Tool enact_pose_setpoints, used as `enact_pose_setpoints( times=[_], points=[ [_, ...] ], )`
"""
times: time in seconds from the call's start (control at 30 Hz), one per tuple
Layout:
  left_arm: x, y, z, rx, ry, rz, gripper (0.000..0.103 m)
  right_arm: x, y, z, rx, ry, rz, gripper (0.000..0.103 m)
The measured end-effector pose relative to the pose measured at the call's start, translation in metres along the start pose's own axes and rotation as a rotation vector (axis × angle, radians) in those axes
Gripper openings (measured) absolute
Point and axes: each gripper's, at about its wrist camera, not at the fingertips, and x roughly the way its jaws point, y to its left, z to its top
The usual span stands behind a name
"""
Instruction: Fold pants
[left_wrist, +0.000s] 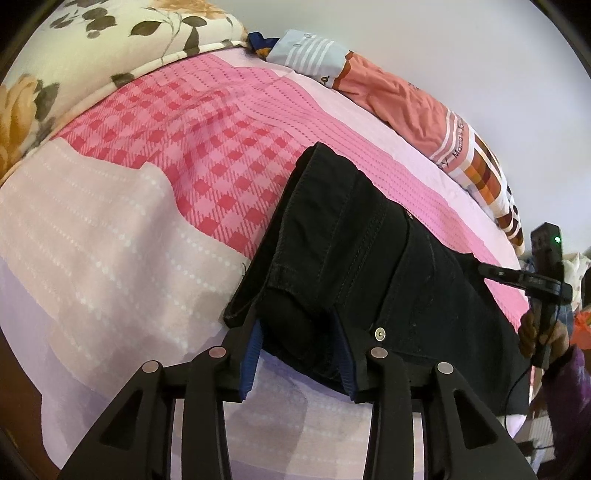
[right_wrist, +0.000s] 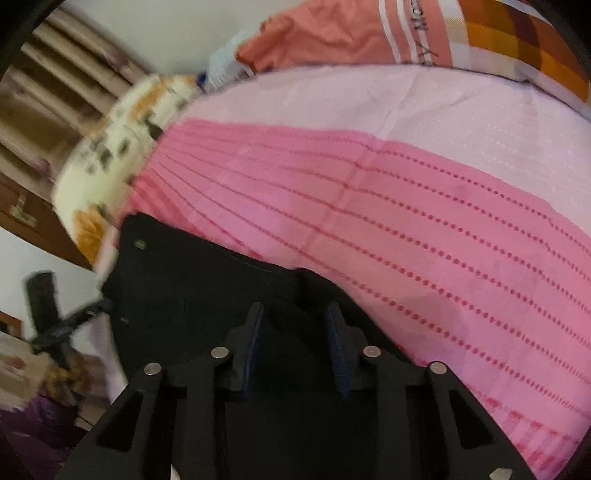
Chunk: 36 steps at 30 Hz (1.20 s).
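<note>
Two grippers at black pants, lower centre: left gripper and right gripper part-open, cloth between pads, grip uncertain. Risk: folded layers slipping apart on bedsheet.

Bare bedsheet beyond pants

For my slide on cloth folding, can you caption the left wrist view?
Left gripper straddles the waistband edge of black pants on a pink checked bedsheet; right gripper at their far side.
</note>
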Motion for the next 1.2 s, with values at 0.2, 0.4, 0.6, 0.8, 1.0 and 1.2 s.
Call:
enact_pose_setpoints(
  times=[0.2,0.4,0.6,0.8,1.0,1.2],
  points=[
    [0.001,-0.002,-0.001,0.024,-0.015,0.006,0.043,-0.001,0.014,-0.004,-0.075,-0.061,-0.08,0.007],
    [0.003,-0.003,0.001,0.014,-0.034,0.006,0.044,0.0,-0.003,0.01,-0.007,-0.16,-0.141,0.003],
    [0.008,-0.001,0.007,0.0,-0.031,0.005,0.046,0.009,-0.025,0.011,0.088,-0.206,-0.068,0.0],
    [0.009,0.0,0.008,0.002,-0.037,0.012,0.046,-0.014,-0.021,0.01,0.135,-0.319,-0.04,0.005],
    [-0.01,0.021,0.016,-0.058,-0.048,0.007,0.051,-0.024,0.016,0.01,-0.027,-0.276,-0.103,0.012],
    [-0.015,0.035,0.004,-0.07,0.027,-0.017,0.051,-0.011,0.004,-0.001,0.047,-0.248,-0.108,0.027]
  ],
)
